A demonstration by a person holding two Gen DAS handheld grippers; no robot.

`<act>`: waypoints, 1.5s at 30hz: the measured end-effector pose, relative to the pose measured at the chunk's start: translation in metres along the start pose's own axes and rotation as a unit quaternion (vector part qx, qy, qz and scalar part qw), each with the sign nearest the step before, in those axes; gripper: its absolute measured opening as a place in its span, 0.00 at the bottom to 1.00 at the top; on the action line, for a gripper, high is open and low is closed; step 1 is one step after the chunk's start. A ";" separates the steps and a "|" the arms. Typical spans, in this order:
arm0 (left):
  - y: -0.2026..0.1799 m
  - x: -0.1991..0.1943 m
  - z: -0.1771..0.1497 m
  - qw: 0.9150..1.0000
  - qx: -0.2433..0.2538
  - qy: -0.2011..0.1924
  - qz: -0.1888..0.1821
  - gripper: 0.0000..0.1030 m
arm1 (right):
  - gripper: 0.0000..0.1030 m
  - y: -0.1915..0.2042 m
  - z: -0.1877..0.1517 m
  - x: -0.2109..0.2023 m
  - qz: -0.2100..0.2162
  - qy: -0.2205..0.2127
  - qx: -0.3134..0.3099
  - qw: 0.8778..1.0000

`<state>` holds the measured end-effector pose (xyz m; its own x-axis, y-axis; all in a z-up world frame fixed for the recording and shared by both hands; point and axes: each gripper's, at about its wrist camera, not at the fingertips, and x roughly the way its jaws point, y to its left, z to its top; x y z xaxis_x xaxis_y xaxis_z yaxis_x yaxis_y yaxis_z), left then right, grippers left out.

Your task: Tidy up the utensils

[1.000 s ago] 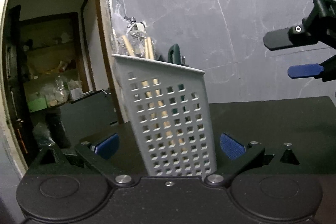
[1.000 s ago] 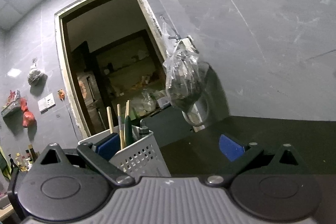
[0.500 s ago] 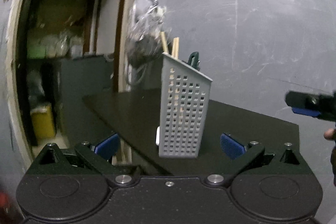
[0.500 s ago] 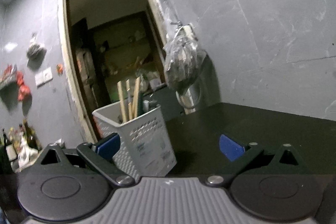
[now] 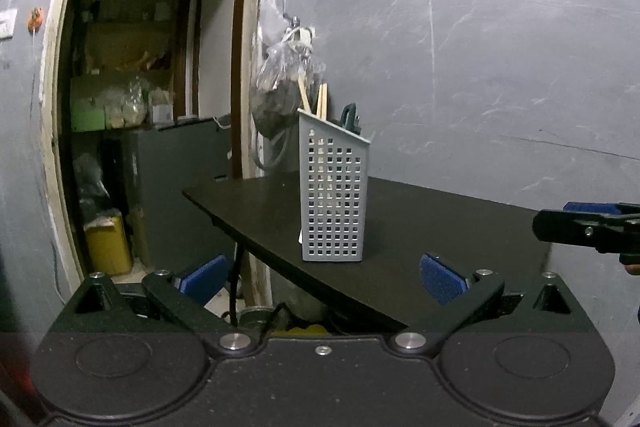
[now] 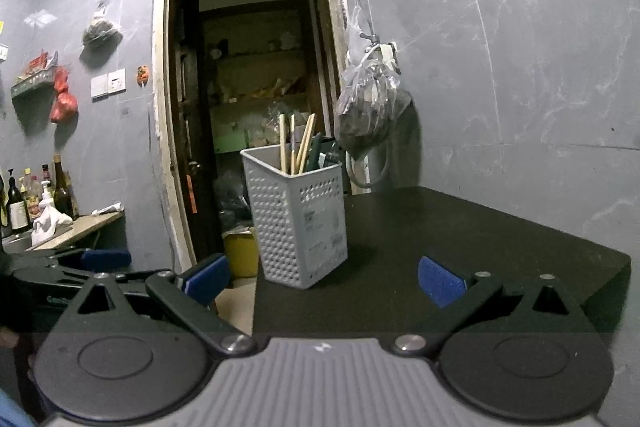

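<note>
A grey perforated utensil holder (image 5: 334, 195) stands upright on the black table (image 5: 432, 227), near its left edge; it also shows in the right wrist view (image 6: 298, 223). Wooden chopsticks (image 6: 296, 143) and dark green-handled utensils (image 6: 324, 151) stick out of its top. My left gripper (image 5: 322, 277) is open and empty, held back from the table's front. My right gripper (image 6: 322, 277) is open and empty, also back from the holder. The right gripper shows at the right edge of the left wrist view (image 5: 588, 223), and the left gripper at the left of the right wrist view (image 6: 80, 263).
A plastic bag (image 6: 370, 111) hangs on the grey wall behind the table. An open doorway (image 6: 248, 107) to a storeroom lies left of the table. A counter with bottles (image 6: 36, 199) is at far left. A yellow bin (image 5: 108, 245) stands on the floor.
Both grippers have pulled back and away from the holder, which now looks smaller and farther. The holder stands alone on the table. Both grippers stay open.
</note>
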<state>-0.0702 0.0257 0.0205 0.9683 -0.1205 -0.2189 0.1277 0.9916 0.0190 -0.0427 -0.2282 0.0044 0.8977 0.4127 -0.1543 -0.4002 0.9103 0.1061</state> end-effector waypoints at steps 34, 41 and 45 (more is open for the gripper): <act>-0.014 -0.012 -0.010 1.000 0.020 0.011 0.013 0.99 | 1.00 0.002 -0.018 -0.014 -0.014 0.017 0.003 1.000; -0.013 -0.011 -0.011 1.000 0.020 0.011 0.013 0.99 | 1.00 0.003 -0.019 -0.013 -0.015 0.021 0.002 1.000; -0.013 -0.011 -0.011 1.000 0.020 0.011 0.013 0.99 | 1.00 0.003 -0.019 -0.012 -0.016 0.022 0.002 1.000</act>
<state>-0.0853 0.0144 0.0115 0.9664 -0.0929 -0.2395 0.1109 0.9918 0.0631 -0.0586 -0.2296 -0.0123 0.9012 0.3842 -0.2007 -0.3702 0.9231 0.1045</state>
